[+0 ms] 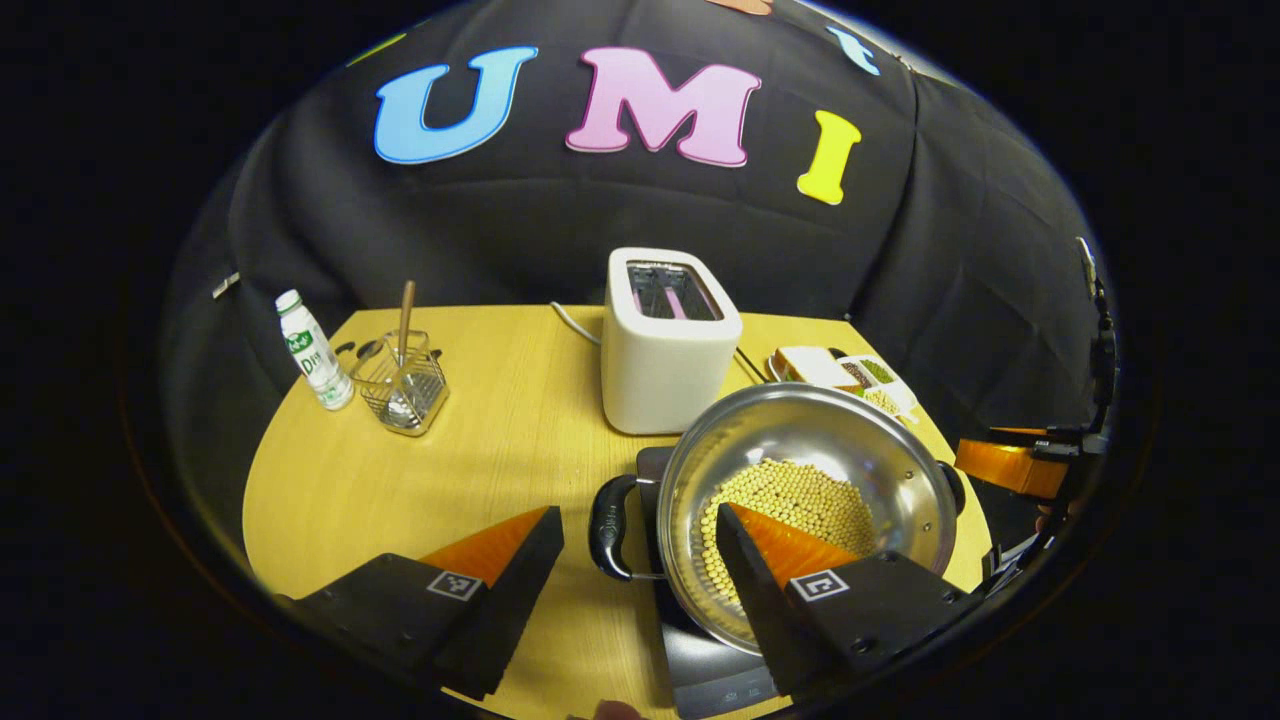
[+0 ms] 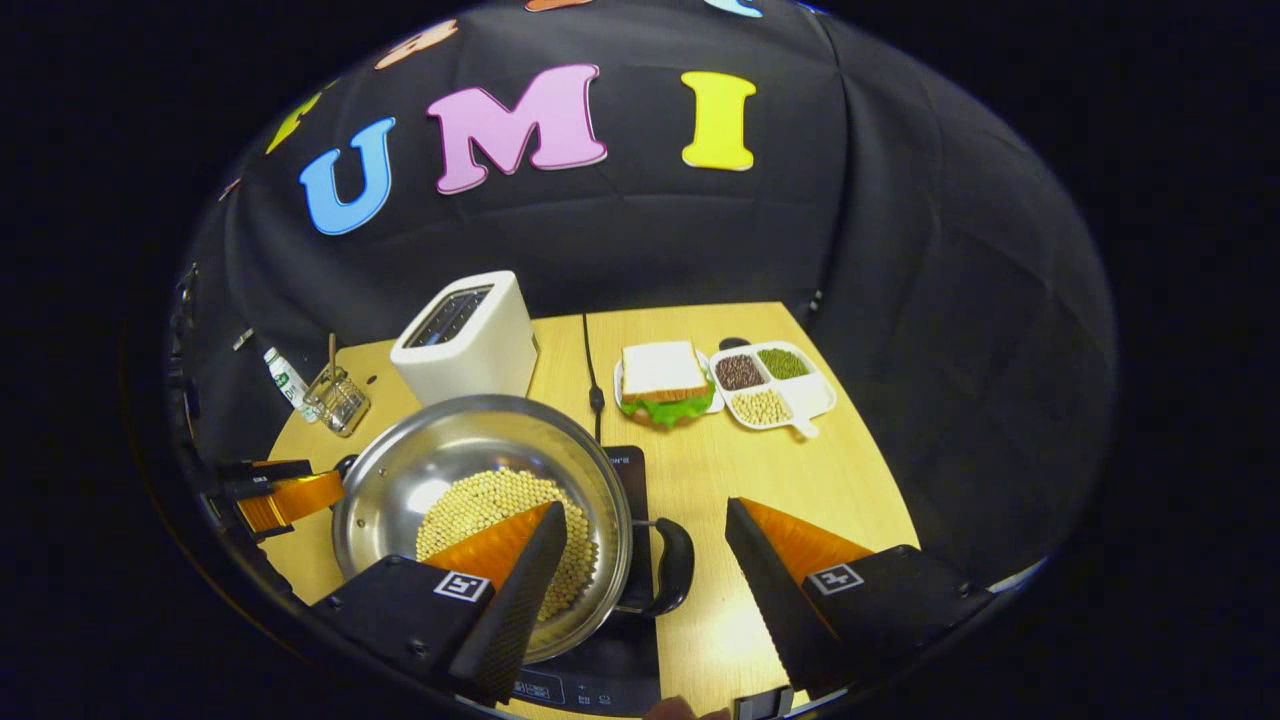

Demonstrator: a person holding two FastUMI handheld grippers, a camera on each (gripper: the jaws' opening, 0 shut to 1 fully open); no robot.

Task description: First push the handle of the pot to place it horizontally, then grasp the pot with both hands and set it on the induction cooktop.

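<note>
one steel pot (image 1: 800, 500) holding pale beans sits on the single dark induction cooktop (image 1: 700, 660) just in front of the one white toaster (image 1: 665, 340), with one black side handle (image 1: 610, 527) showing in the left gripper view and the opposite one (image 2: 672, 565) in the right gripper view. the left gripper (image 1: 640, 560) and the right gripper (image 2: 645, 555) each hover with jaws spread wide, each straddling a handle and gripping nothing. beside the toaster stand one bottle (image 1: 313, 350), one wire caddy (image 1: 402, 385), one sandwich plate (image 2: 665, 385) and one three-part dish (image 2: 775, 385), all on a light wooden table (image 1: 480, 450) walled by black cloth.
</note>
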